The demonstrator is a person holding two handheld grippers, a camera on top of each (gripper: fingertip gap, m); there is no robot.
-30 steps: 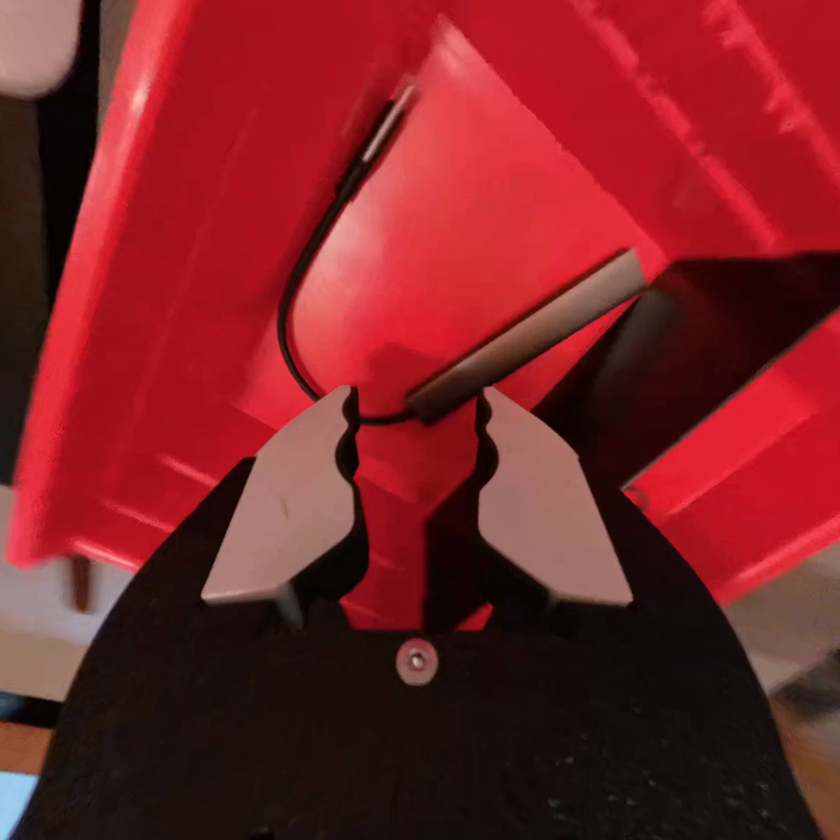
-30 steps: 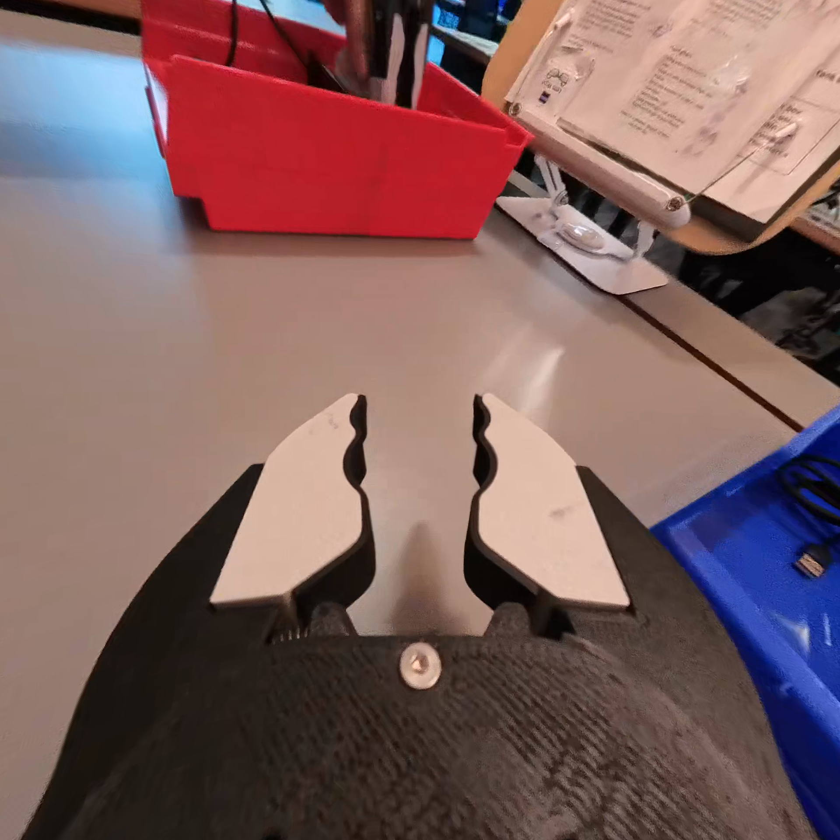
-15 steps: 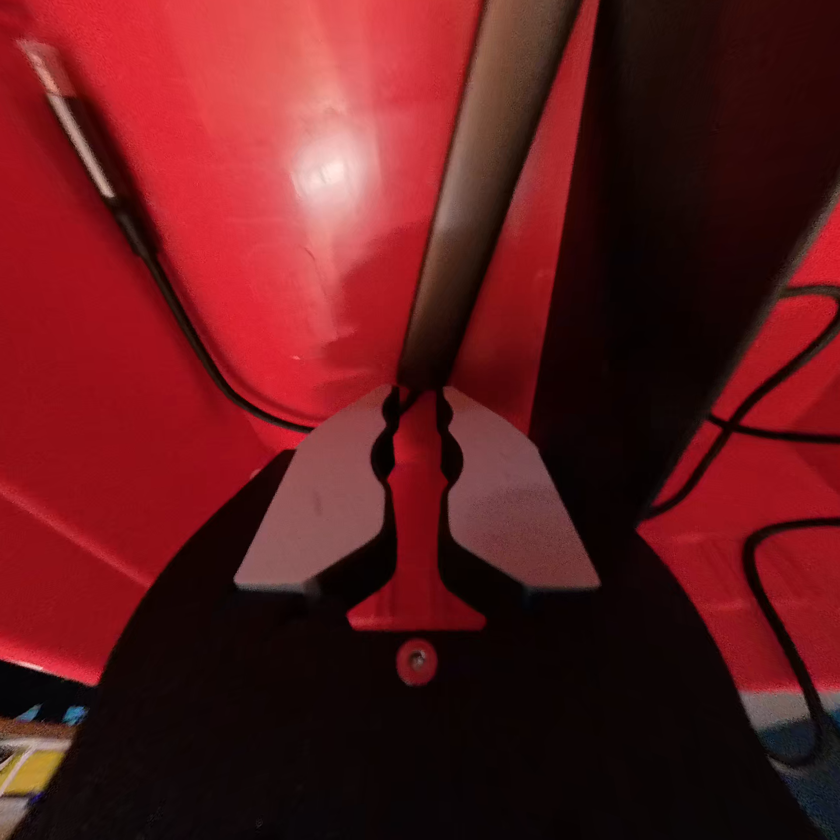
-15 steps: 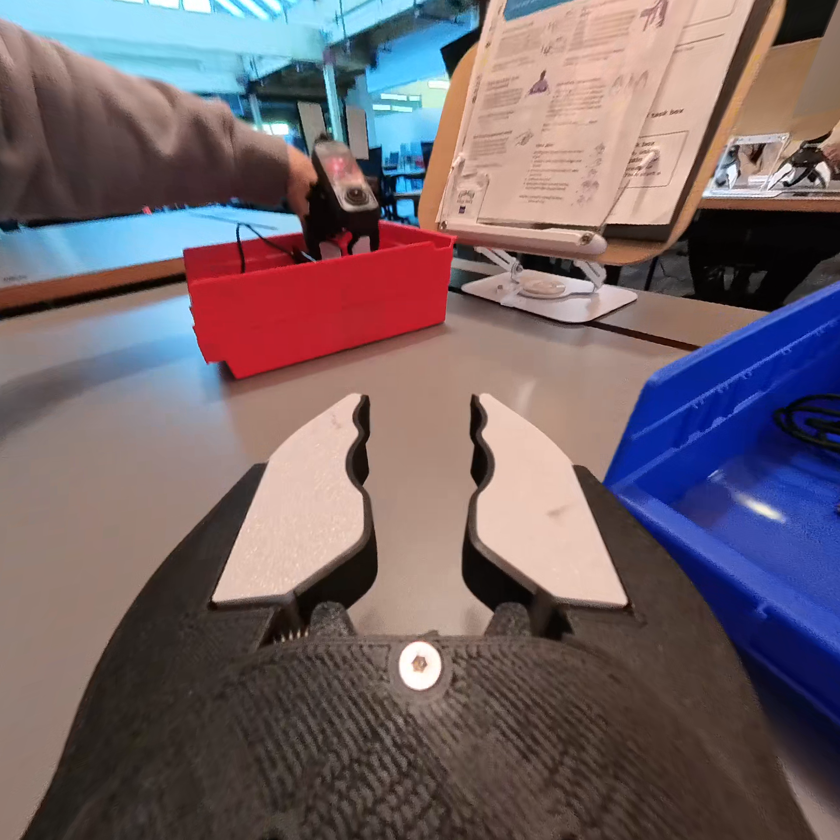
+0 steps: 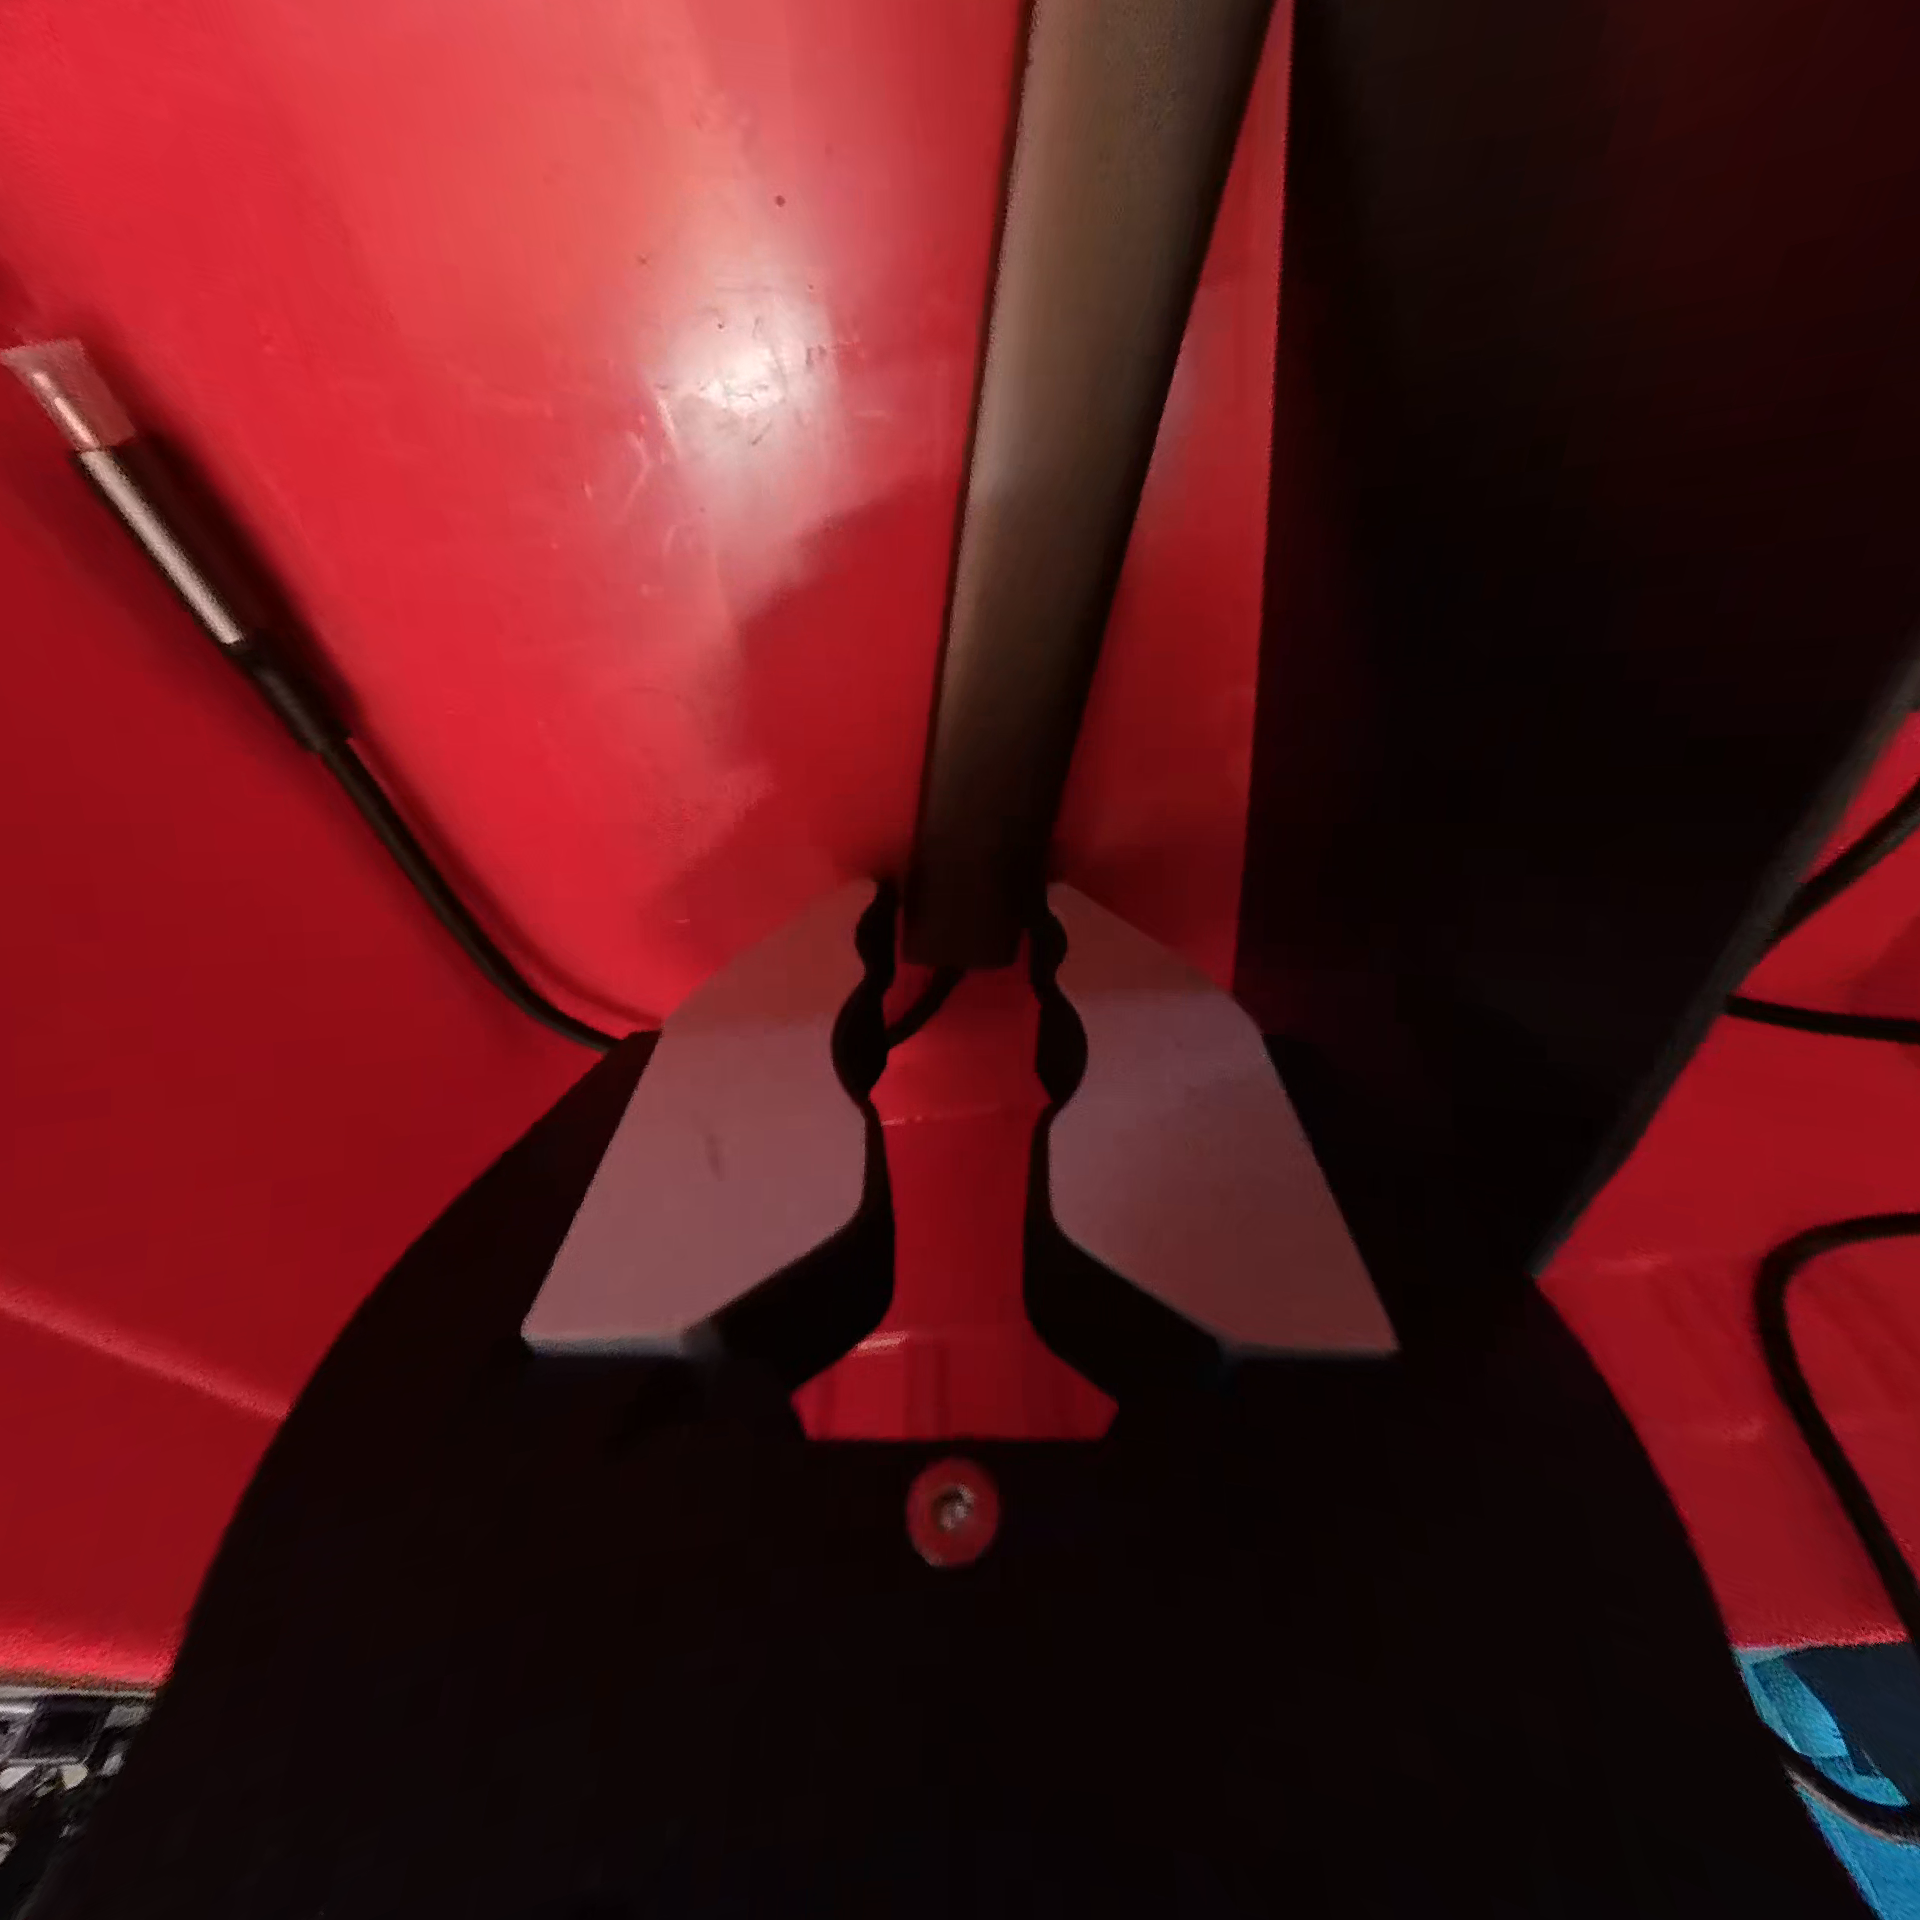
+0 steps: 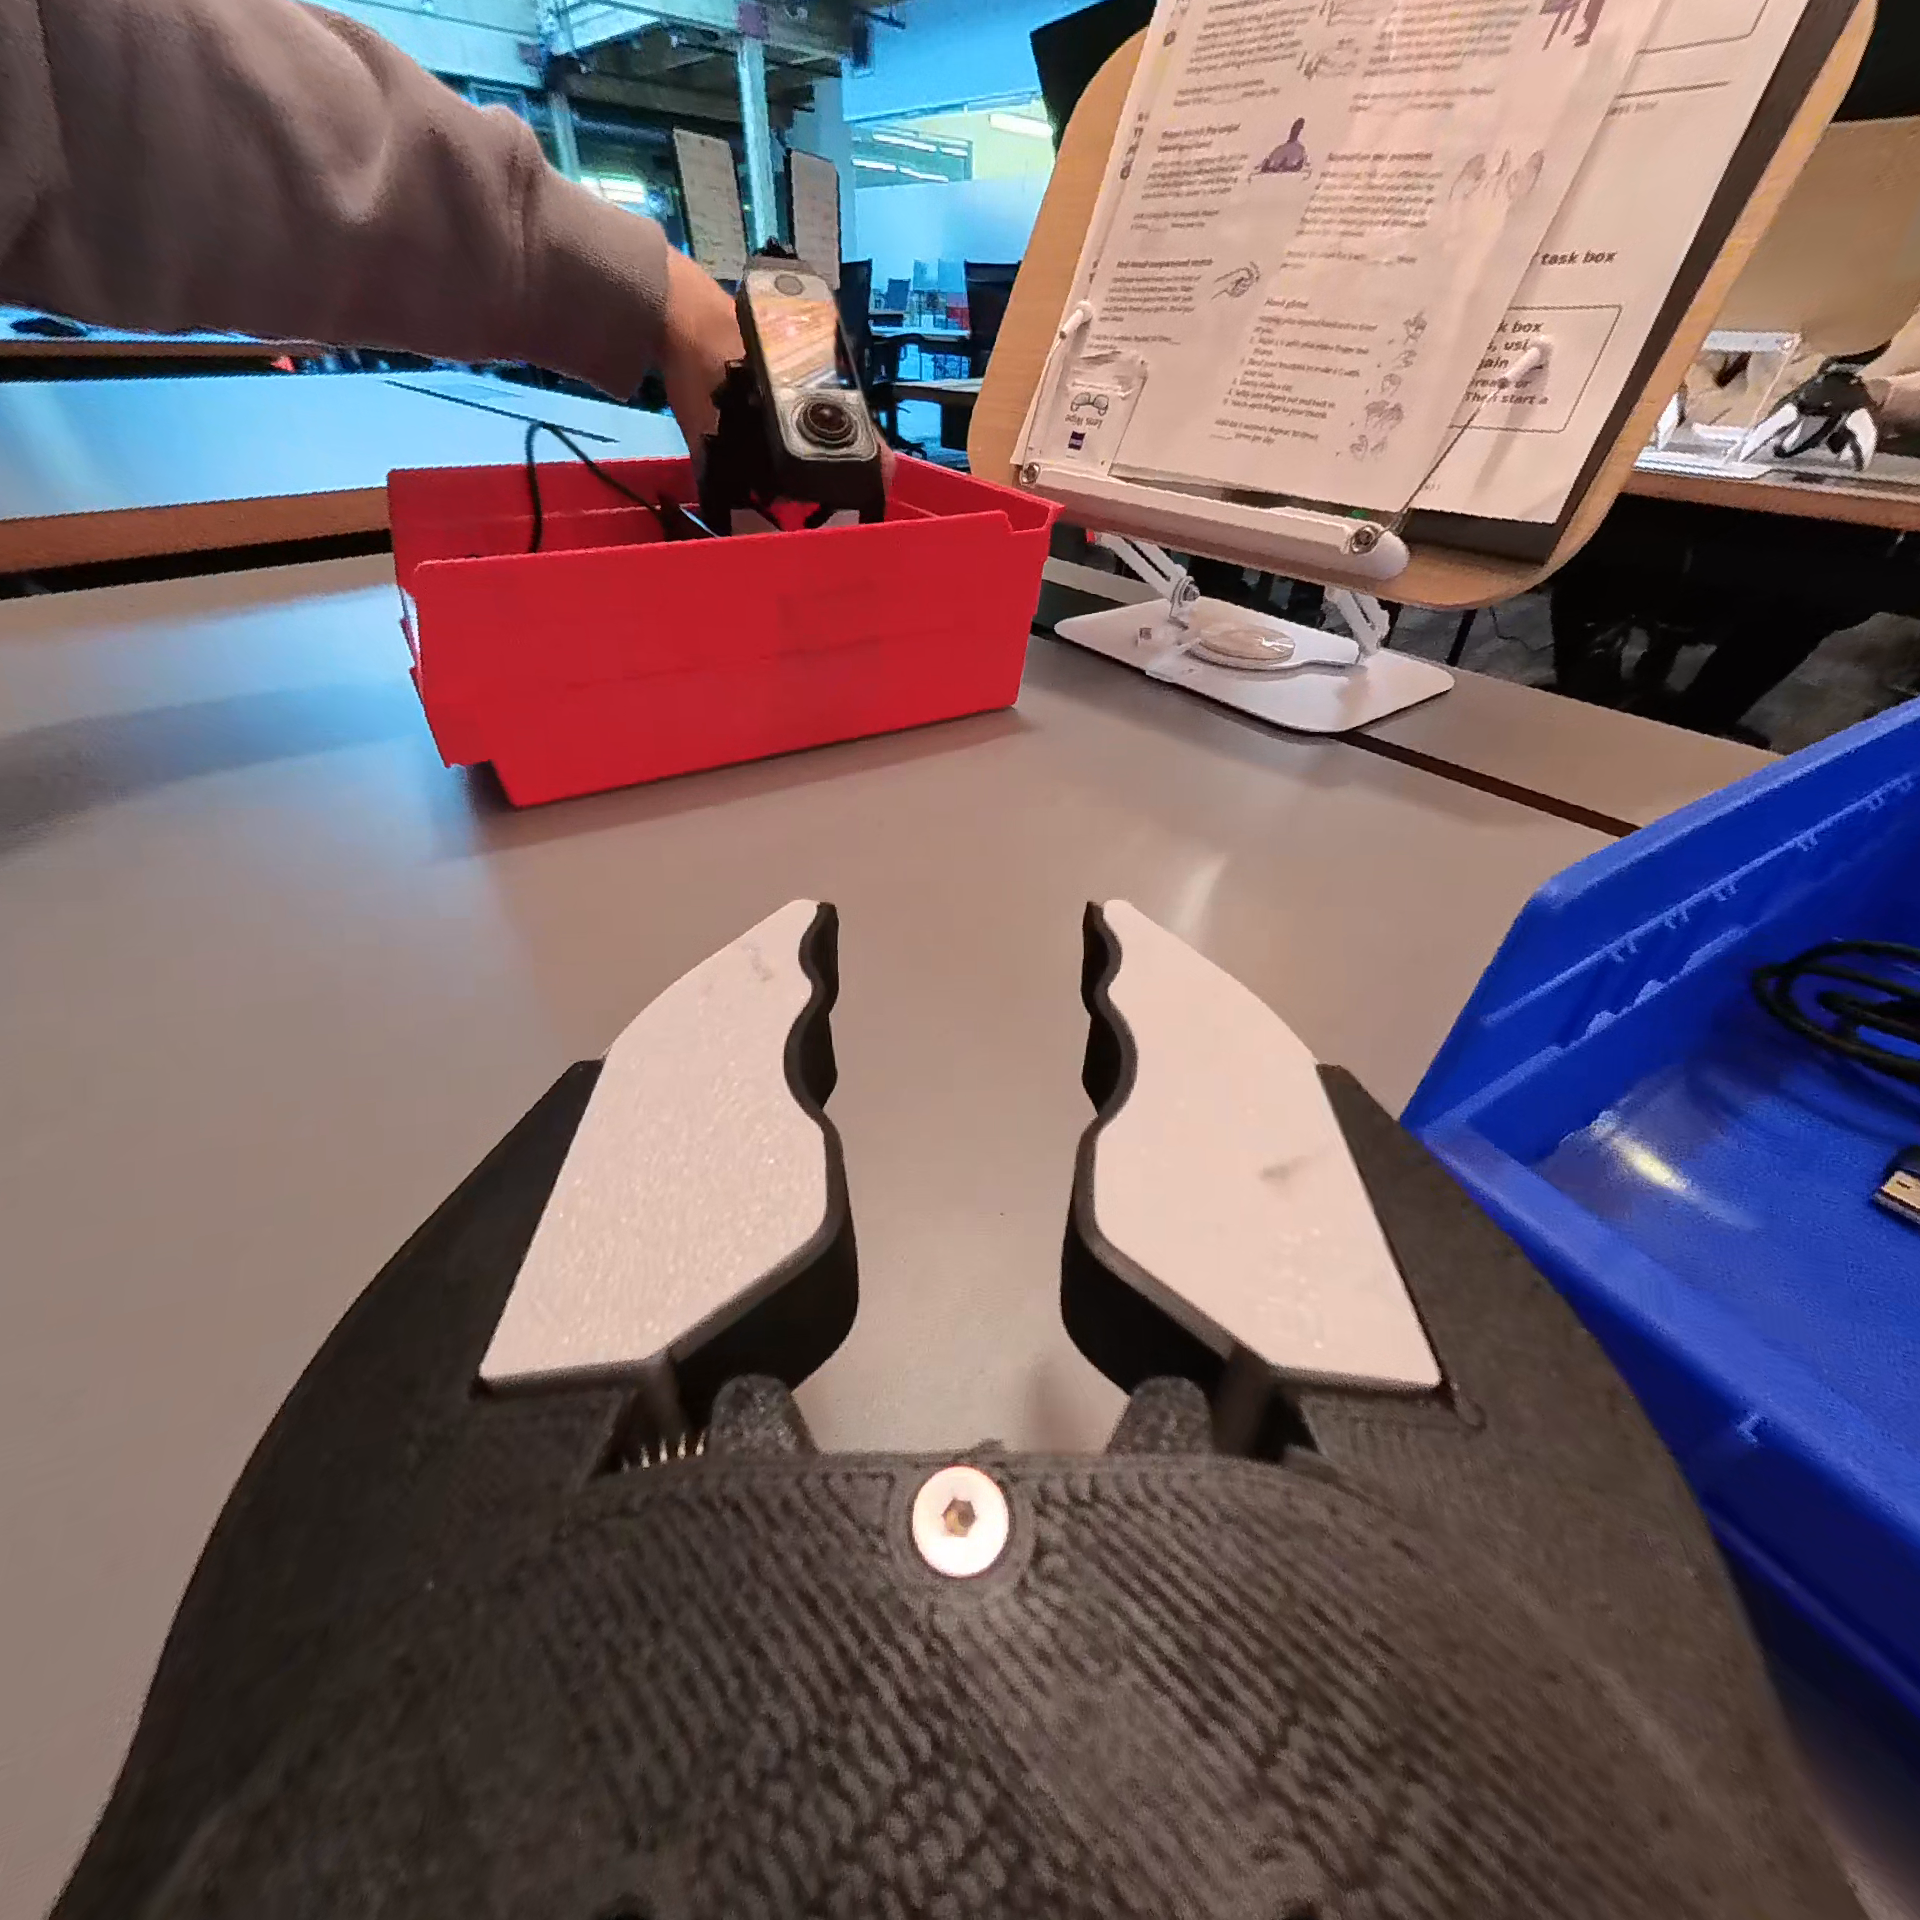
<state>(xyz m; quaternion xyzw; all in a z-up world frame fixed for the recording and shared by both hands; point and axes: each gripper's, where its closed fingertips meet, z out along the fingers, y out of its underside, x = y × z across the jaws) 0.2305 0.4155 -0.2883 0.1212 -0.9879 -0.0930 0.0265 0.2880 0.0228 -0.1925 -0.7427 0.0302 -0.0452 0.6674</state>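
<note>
Your left gripper (image 5: 961, 914) has closed in, jaws pinching grey hub (image 5: 1049, 499) at 12 o'clock in red bin (image 5: 468, 312), cables (image 5: 1808, 1340) inside, right gripper (image 6: 958, 914) jaws spread, empty, over surface (image 6: 312, 935).

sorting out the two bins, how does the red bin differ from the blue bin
The red bin sits far across the grey table; the blue bin is beside the right gripper. The left gripper reaches into the red bin; the right gripper is outside the blue bin. Both hold black cables.
</note>
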